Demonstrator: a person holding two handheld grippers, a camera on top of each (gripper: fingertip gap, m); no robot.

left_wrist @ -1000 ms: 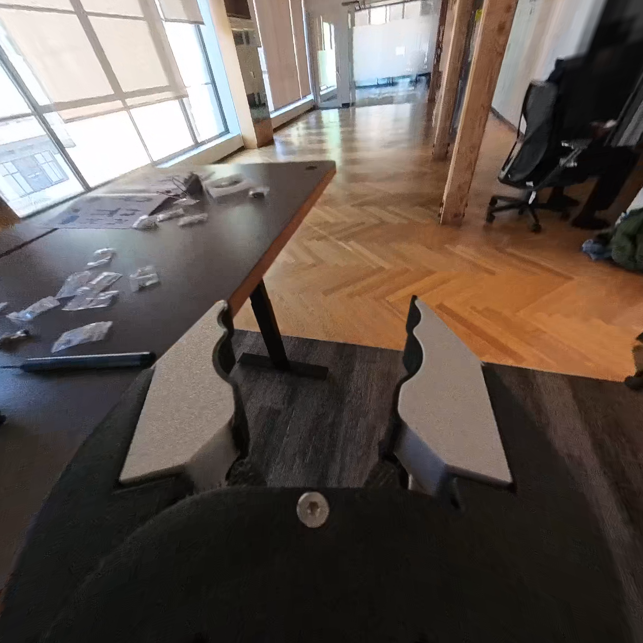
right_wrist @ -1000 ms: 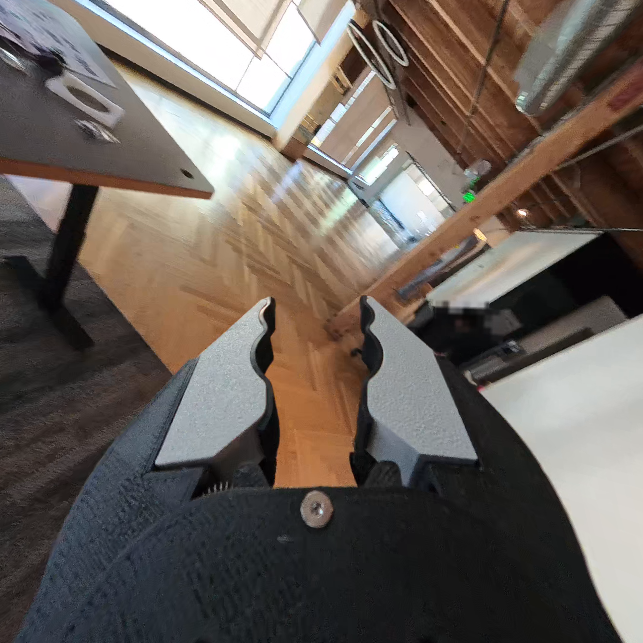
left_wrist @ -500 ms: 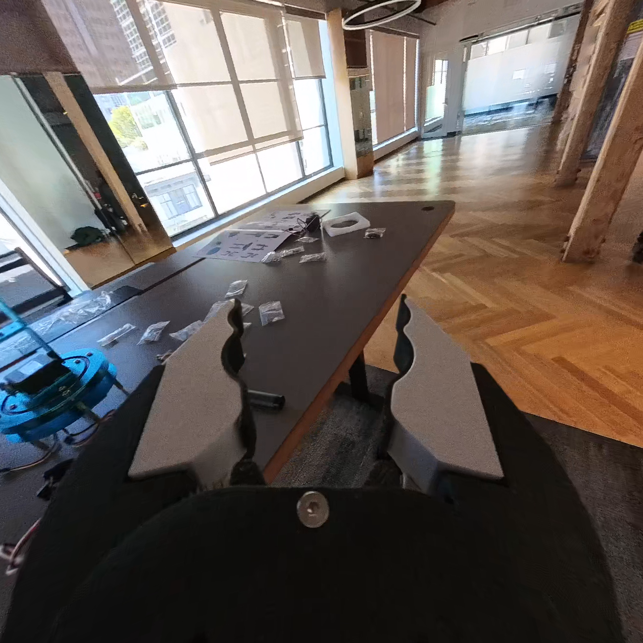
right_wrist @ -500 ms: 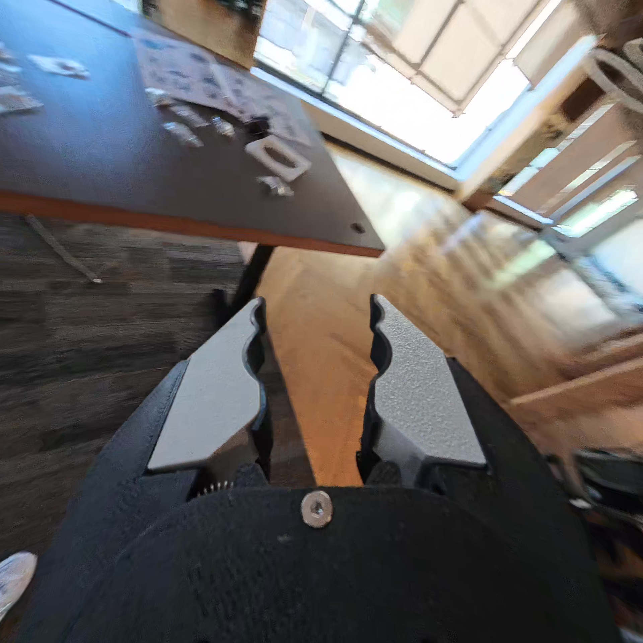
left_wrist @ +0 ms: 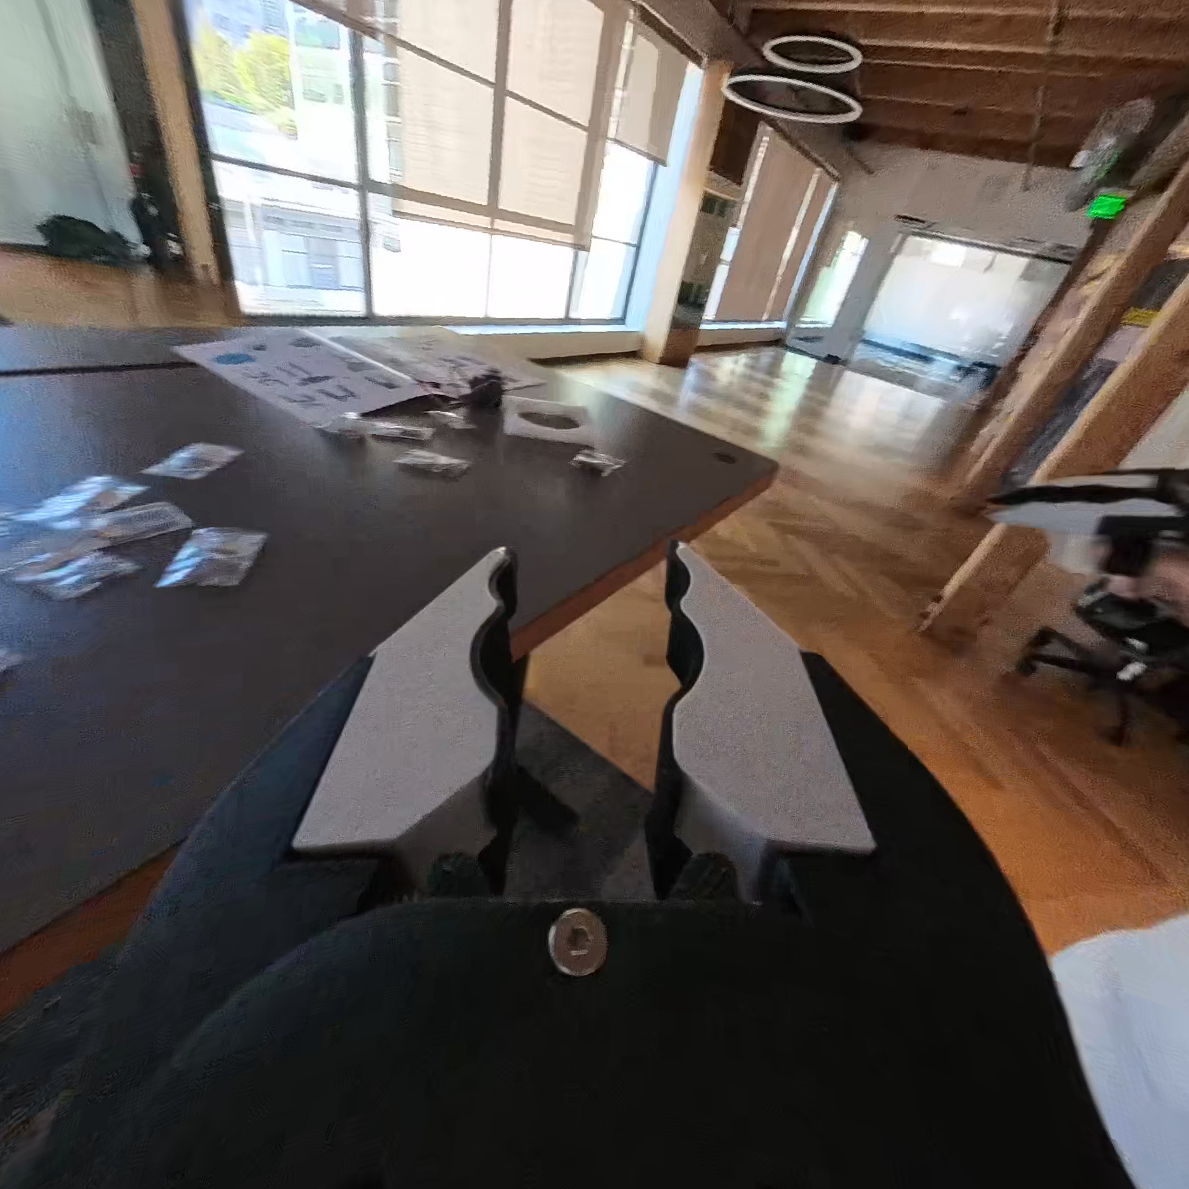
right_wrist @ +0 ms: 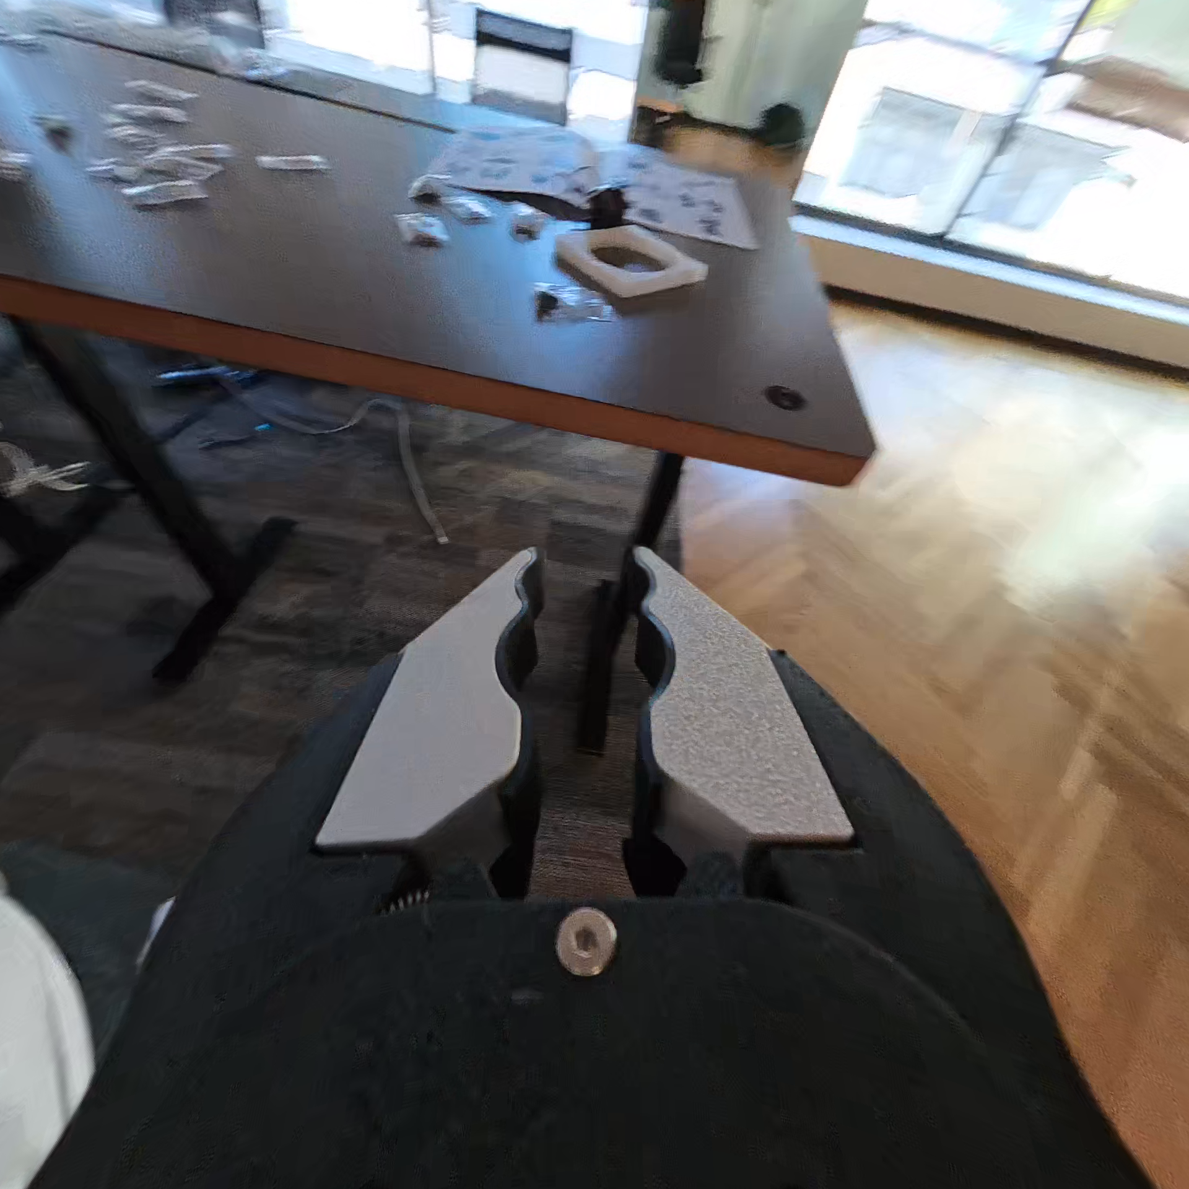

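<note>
Now we hold our left gripper [left_wrist: 589, 560] and right gripper [right_wrist: 585, 566] parted and empty near the dark table [right_wrist: 360, 283] strewn with small plastic bags [left_wrist: 212, 556].

Bags [left_wrist: 212, 556] on table [left_wrist: 360, 617] left; sheet [left_wrist: 302, 379] behind; foam frame [right_wrist: 630, 264] nr far corner.

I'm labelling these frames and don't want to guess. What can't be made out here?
- Contents of the clear bags on the table: left wrist view, motion blur.
- Small packets beside the white frame: right wrist view, blurred and small.
- Printed sheet: too blurred.
- Table's left end: cut by the edge in both views.
- Chair: cut by the right edge.
</note>
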